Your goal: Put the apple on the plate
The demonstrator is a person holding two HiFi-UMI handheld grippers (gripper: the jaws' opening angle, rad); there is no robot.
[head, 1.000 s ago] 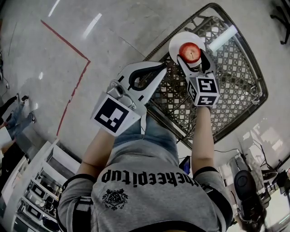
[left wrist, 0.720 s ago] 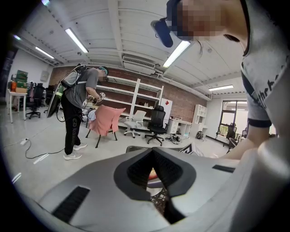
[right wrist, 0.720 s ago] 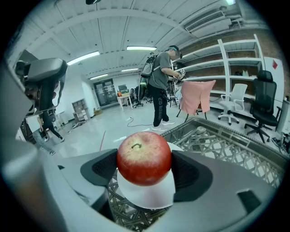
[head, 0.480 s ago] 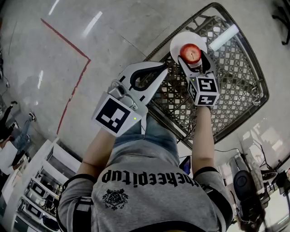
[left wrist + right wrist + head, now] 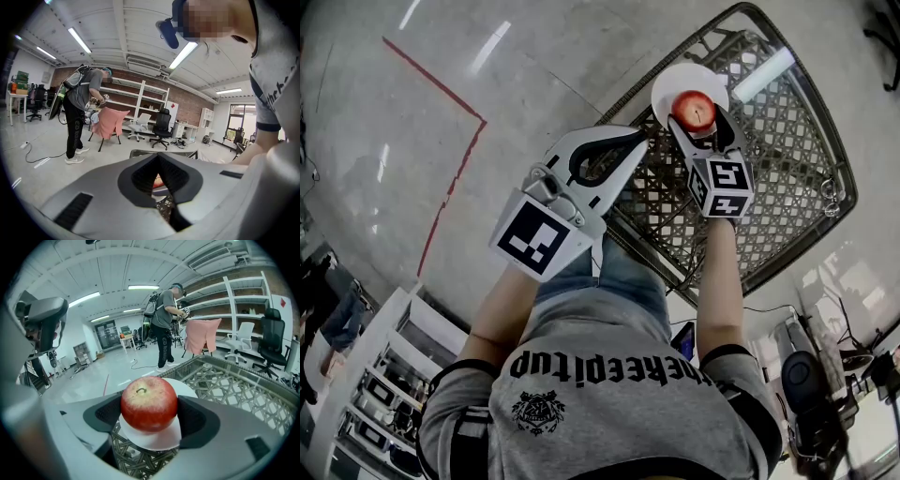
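A red apple [image 5: 695, 109] [image 5: 149, 404] sits between the jaws of my right gripper [image 5: 697, 120] [image 5: 150, 412], which is shut on the apple. Directly under it is a round white plate [image 5: 673, 82] [image 5: 157, 440]; whether the apple touches the plate I cannot tell. The plate rests on the near left corner of a dark lattice table [image 5: 787, 159] [image 5: 234, 385]. My left gripper [image 5: 636, 142] [image 5: 158, 157] is shut with nothing in it, hanging to the left of the apple at the table's edge. A sliver of red shows through its jaw gap in the left gripper view.
Glossy grey floor with a red tape line [image 5: 441, 94] lies left of the table. A person with a backpack [image 5: 79, 117] [image 5: 164, 329] stands by a pink-draped chair [image 5: 108, 124], with white shelving [image 5: 136, 101] and office chairs [image 5: 161, 129] behind.
The right gripper with the apple has barely shifted over the plate. The left gripper stays put. A bystander at the lower left floor edge has moved.
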